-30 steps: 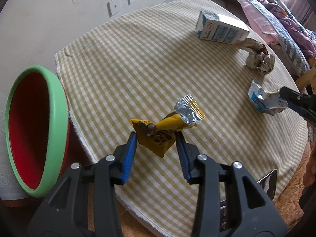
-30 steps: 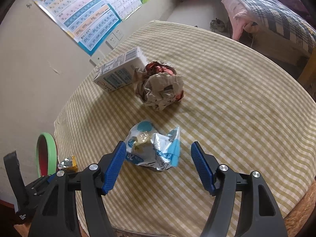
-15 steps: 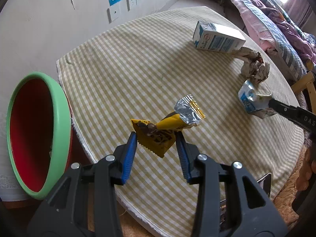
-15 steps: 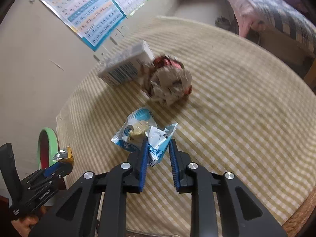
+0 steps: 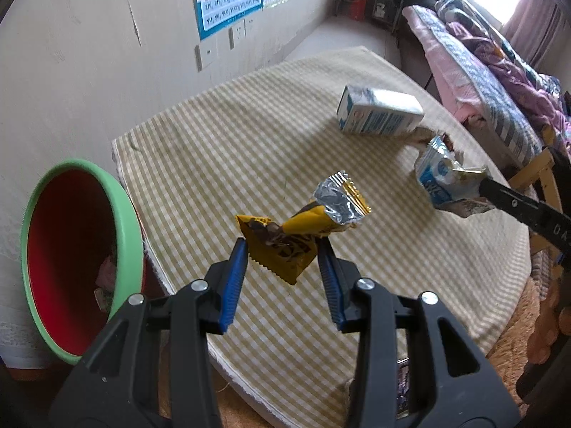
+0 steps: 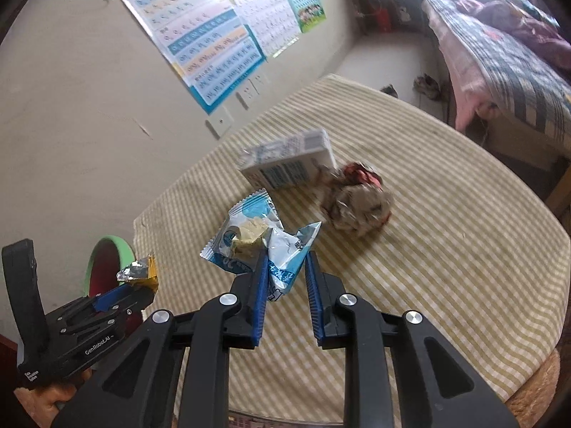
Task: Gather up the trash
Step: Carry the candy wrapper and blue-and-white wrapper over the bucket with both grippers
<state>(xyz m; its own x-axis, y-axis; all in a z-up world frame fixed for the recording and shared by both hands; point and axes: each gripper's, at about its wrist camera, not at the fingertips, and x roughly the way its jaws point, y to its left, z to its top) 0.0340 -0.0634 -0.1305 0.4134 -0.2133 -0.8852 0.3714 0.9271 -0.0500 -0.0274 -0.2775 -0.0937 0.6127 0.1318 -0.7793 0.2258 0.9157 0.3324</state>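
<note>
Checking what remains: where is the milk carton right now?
The milk carton lies on its side at the far part of the checked table, touching the crumpled paper ball.

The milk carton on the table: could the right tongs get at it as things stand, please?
Probably not yet: the right tongs are shut on a blue wrapper. The milk carton lies beyond it, with a crumpled paper ball against its side.

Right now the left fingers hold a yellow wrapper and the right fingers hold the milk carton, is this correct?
Not quite. The right gripper holds a blue-and-white wrapper, as the right wrist view shows; the milk carton lies on the table. The left gripper does hold the yellow wrapper.
</note>
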